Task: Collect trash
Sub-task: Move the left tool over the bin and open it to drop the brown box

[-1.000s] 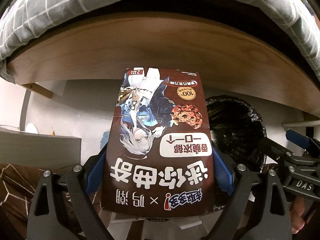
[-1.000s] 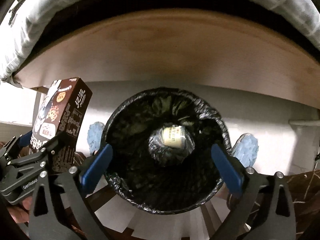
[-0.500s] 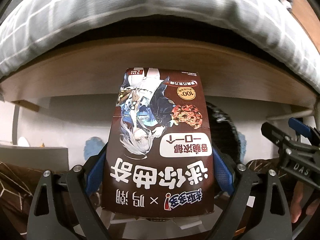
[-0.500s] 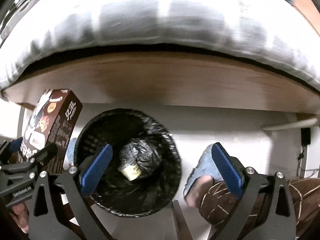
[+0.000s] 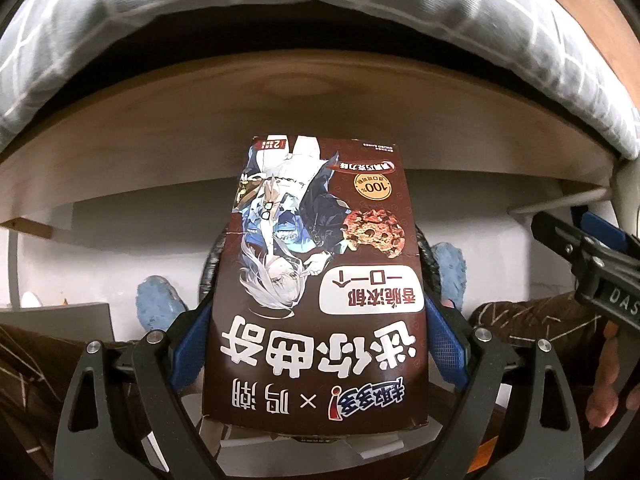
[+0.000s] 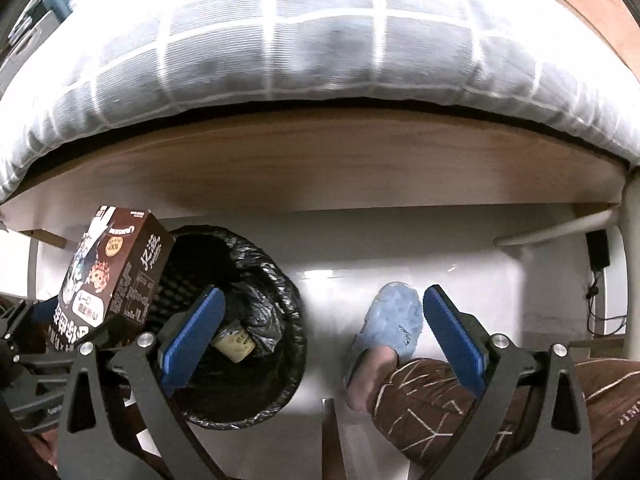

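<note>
1. A bed's wooden side board (image 6: 320, 160) spans both views.
2. A grey quilt with white checks (image 6: 300, 40) hangs over its top edge.
3. Below lies a pale, glossy floor (image 6: 360, 256).
4. A white bed leg (image 6: 630, 240) stands at the right.

Pale floor under a bed, with a bin and two slippered feet on it

The floor (image 6: 400, 256) is a glossy off-white, running under a wooden bed frame (image 6: 320, 160) that carries a grey grid-pattern mattress (image 6: 280, 40). Standing on the floor, left of the right gripper (image 6: 320, 332) and partly behind its left finger, is a black-bagged trash bin (image 6: 276, 280) with a pale cap-like bit inside. Just inside that gripper's right finger a blue slipper (image 6: 394, 316) rests on the floor, foot in it, brown patterned trouser leg behind. From the left wrist view the other blue slipper (image 5: 154, 304) sits on the floor too.
</note>
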The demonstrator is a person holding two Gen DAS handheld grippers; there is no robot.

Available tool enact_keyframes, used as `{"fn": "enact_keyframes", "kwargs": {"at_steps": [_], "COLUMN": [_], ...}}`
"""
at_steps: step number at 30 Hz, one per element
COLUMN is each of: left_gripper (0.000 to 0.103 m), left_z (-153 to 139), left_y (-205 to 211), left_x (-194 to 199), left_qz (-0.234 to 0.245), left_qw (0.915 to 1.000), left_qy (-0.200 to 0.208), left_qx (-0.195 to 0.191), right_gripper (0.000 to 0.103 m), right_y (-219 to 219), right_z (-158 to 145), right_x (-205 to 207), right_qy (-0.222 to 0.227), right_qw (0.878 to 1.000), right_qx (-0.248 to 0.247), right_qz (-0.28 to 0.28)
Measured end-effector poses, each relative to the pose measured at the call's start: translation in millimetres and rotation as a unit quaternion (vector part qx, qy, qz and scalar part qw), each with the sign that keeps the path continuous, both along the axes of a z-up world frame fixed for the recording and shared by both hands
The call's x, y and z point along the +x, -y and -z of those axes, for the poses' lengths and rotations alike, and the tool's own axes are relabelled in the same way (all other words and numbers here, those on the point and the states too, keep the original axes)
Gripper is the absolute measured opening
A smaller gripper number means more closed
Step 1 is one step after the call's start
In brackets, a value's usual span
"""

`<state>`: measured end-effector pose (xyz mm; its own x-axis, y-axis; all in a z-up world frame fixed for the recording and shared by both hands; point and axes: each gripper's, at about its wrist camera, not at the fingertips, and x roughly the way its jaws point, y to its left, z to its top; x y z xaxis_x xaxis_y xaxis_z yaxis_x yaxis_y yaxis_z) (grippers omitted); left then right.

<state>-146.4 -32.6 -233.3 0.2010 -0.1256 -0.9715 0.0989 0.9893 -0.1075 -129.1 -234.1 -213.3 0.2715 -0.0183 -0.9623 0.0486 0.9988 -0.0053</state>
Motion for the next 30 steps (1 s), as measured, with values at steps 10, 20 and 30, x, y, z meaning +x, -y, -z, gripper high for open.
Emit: {"fn": "enact_keyframes", "kwargs": {"at_steps": [10, 20, 30], "left_gripper": [0.089, 0.089, 0.097], "left_z": [23, 33, 42], "left_y": [-1, -2, 2], "left_x": [15, 24, 23], "left_qz": [0.006, 0.008, 0.002], "left_qw": [0.9997, 0.9993, 0.9992], "left_qy": [-0.023, -0.034, -0.036], "left_qx": [0.004, 0.015, 0.015], "right_gripper": [0.096, 0.096, 0.096], "right_y": [11, 8, -4], "right_z": [16, 25, 25], "right_x": [-2, -1, 2], "right_qy": [-0.014, -0.026, -0.03], "right_qw": [1.0, 0.999, 0.999], "right_qx": [0.009, 0.017, 0.015], "right_qz": [0.011, 0.01, -0.006]}}
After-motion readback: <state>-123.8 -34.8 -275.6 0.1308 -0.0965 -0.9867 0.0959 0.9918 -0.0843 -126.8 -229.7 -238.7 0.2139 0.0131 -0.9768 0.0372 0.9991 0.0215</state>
